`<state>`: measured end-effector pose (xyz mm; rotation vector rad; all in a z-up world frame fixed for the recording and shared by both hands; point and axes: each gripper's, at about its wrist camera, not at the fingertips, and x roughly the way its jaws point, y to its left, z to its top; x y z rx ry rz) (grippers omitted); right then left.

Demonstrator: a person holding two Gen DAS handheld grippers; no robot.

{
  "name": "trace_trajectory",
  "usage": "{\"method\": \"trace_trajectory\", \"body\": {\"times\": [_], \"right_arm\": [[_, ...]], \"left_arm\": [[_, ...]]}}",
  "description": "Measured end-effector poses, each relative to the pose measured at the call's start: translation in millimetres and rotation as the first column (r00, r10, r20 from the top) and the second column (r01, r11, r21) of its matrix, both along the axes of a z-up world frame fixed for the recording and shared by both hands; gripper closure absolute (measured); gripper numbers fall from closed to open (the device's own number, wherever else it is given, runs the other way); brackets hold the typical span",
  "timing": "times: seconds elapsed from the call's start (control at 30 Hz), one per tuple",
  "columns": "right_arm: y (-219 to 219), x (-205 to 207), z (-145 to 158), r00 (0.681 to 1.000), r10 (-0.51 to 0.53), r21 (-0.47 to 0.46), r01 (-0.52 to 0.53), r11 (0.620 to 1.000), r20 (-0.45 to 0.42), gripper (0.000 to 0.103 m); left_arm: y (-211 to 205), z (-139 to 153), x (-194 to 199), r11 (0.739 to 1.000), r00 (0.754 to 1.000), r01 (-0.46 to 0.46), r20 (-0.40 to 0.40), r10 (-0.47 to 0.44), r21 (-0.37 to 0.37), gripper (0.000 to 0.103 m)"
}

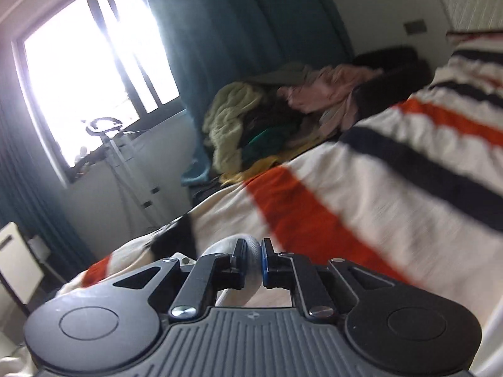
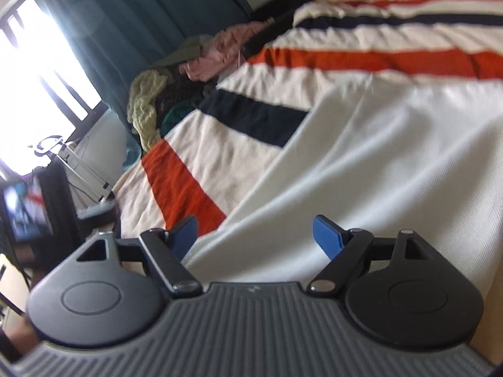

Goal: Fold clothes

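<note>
A white garment [image 2: 377, 157] lies spread over a bed covered by a cream blanket [image 2: 220, 157] with orange and dark stripes. My right gripper [image 2: 253, 223] hovers just above the garment's near edge, its blue-padded jaws wide open with nothing pinched. In the left wrist view, my left gripper [image 1: 253, 259] is shut on a pale fold of the white garment [image 1: 220, 246], which bulges up between the pads, lifted above the striped blanket [image 1: 377, 188]. That view is blurred.
A pile of mixed clothes [image 1: 267, 116] sits at the far edge of the bed, also seen as the pile [image 2: 176, 88]. Behind it hang teal curtains [image 1: 220, 31] beside a bright window [image 1: 88, 72]. A stand [image 1: 107, 125] and a screen [image 2: 25, 210] are off the bed's left side.
</note>
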<state>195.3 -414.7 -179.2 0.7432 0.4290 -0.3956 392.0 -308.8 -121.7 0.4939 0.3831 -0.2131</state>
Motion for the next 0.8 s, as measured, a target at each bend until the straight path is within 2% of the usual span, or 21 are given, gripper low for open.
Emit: {"method": "trace_trajectory", "body": {"times": [0.13,0.27,0.3,0.37,0.43,0.5,0.53,0.57,0.63,0.73,0.8], "right_arm": [[-7,-7,3,0.999,-0.044,-0.007,0.044,0.999,0.023,0.021],[-22,-23,6,0.985,-0.163,0.001,0.163,0.987,0.064,0.021],[-26,-28,7,0.977,-0.199,0.000,0.199,0.980,0.082,0.021],[-30,-43,15,0.949,-0.274,-0.023,0.281,0.959,0.158,0.019],[-31,-55,22,0.921,-0.314,-0.054,0.334,0.941,0.231,0.020],[-29,-53,24,0.923,-0.292,-0.092,0.323,0.942,0.251,0.019],[-27,-50,23,0.931,-0.272,-0.098,0.303,0.948,0.243,0.019],[-26,-47,21,0.938,-0.253,-0.102,0.283,0.954,0.235,0.020],[-25,-45,20,0.941,-0.232,-0.106,0.264,0.959,0.245,0.020],[-18,-44,24,0.936,-0.200,-0.153,0.252,0.956,0.290,0.020],[-10,-42,25,0.942,-0.158,-0.186,0.219,0.958,0.297,0.020]], "left_arm": [[-42,14,-26,0.991,0.995,0.094,-0.033,-0.098,-0.090,0.094],[-78,21,-54,0.960,0.970,0.236,-0.019,-0.241,-0.154,0.093],[-84,21,-57,0.955,0.966,0.252,-0.017,-0.257,-0.156,0.093],[-86,17,-50,0.948,0.963,0.226,-0.095,-0.252,-0.225,0.090],[-80,11,-49,0.939,0.956,0.218,-0.134,-0.260,-0.267,0.082],[-60,10,-51,0.933,0.953,0.223,-0.137,-0.270,-0.283,0.063],[-47,12,-54,0.928,0.951,0.222,-0.144,-0.274,-0.300,0.043],[-33,13,-58,0.922,0.949,0.220,-0.150,-0.278,-0.318,0.038],[2,18,-68,0.908,0.945,0.210,-0.161,-0.283,-0.362,0.037],[79,30,-102,0.908,0.962,0.155,-0.150,-0.228,-0.390,0.031],[133,37,-134,0.918,0.977,0.110,-0.130,-0.171,-0.380,0.029]]}}
